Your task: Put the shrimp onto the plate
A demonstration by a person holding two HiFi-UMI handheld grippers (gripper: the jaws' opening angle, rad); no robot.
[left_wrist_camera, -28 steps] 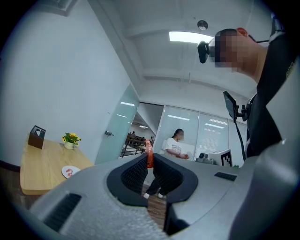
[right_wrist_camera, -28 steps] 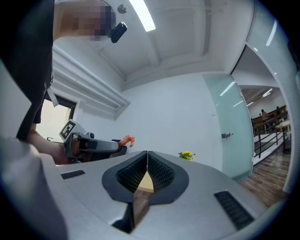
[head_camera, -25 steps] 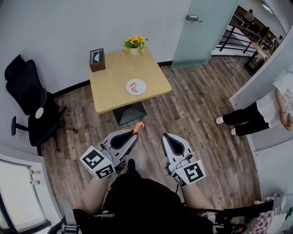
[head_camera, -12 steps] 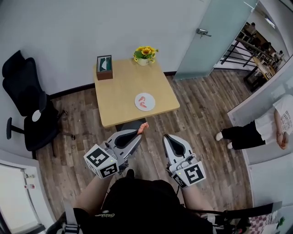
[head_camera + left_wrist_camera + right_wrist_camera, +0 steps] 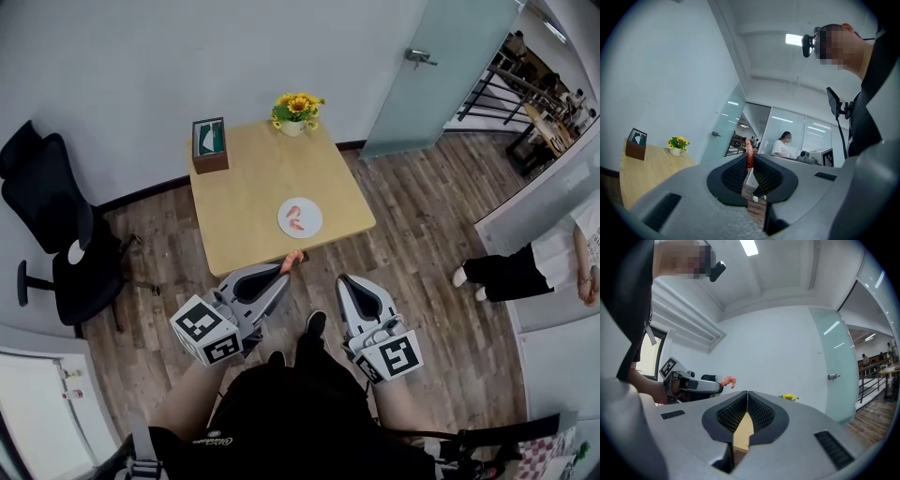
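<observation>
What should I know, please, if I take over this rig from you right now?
Left hand-held gripper: shut on a small orange shrimp, in the air short of the plate.
Right hand-held gripper: shut, empty.
Round white plate: on the light wooden table, near its front edge.
Done: other orange shrimp lie on the plate.
Left: carry the held shrimp over the plate and release it.

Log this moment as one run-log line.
left gripper: shut on orange shrimp | right gripper: shut, empty | round white plate: on light wooden table | status: shrimp not yet on plate
</observation>
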